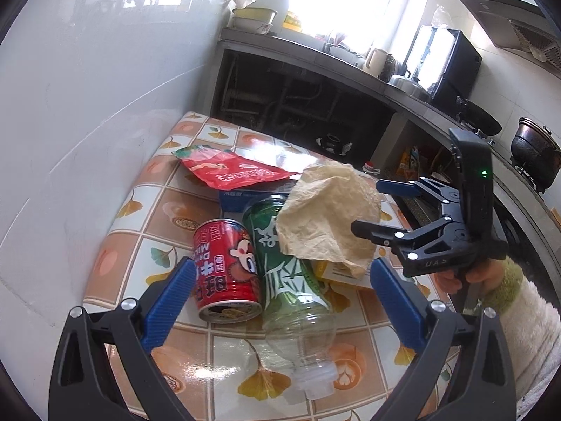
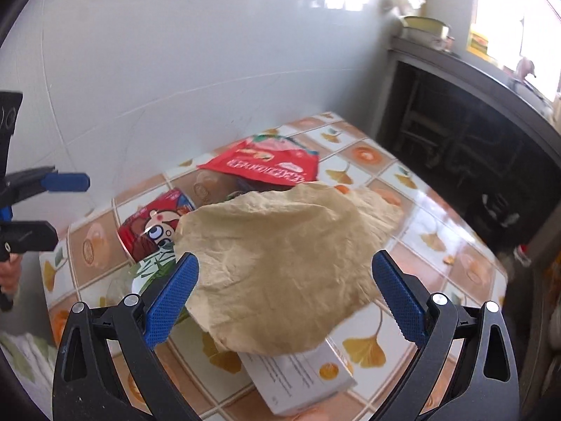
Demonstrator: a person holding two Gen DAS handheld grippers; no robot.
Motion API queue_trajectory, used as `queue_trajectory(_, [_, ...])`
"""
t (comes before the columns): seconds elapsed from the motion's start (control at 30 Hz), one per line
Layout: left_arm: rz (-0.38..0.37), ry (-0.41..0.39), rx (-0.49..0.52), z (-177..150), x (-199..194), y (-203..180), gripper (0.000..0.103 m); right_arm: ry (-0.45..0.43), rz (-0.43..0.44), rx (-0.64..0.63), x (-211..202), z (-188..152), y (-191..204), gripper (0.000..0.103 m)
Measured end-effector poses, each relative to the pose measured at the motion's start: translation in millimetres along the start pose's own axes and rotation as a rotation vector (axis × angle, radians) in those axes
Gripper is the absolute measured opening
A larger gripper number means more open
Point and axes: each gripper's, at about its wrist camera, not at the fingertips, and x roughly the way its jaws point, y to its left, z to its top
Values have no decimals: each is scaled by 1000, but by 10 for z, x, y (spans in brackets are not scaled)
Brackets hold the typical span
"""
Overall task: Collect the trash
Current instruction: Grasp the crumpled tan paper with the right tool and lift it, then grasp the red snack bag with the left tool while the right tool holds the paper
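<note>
My left tongs (image 1: 280, 294) and right tongs (image 2: 285, 291) gaped wide, empty, over crumpled paper (image 2: 277, 266) on the table (image 2: 438, 210).

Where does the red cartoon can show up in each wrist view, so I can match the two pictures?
Left wrist view: the red can lies on its side, lower centre-left, beside the green bottle, just ahead of the left tongs.
Right wrist view: the red can sits left of centre, partly hidden by the crumpled tan paper.
Shared landmark: the red snack bag lying behind it.
</note>
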Motion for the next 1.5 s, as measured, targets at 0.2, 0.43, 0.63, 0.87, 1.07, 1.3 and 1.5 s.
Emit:
queue_trajectory(0.2, [-4, 15, -31, -3, 70, 105, 97, 91, 16, 3, 283, -32, -70, 95])
queue_trajectory(0.43, [-9, 26, -45, -8, 118, 158, 97, 76, -58, -39, 252, -77, 87, 90])
queue_trajectory(0.63, [-4, 28, -47, -10, 114, 179, 97, 84, -210, -90, 225, -143, 193, 60])
queue_trajectory(0.87, [0, 24, -46, -15, 90, 179, 97, 84, -263, -32, 61, -192, 117, 18])
queue_trajectory(1.07, [1, 17, -40, -14, 62, 170, 97, 57, -204, 103, -60, -226, -5, 3])
queue_trajectory(1.3, [-3, 13, -32, 47, 103, 157, 97, -47, -142, 291, -445, -306, -193, 2])
queue_trajectory(1.5, [-12, -20, -53, 347, 216, 193, 97, -132, -112, 415, -748, -406, -345, 2])
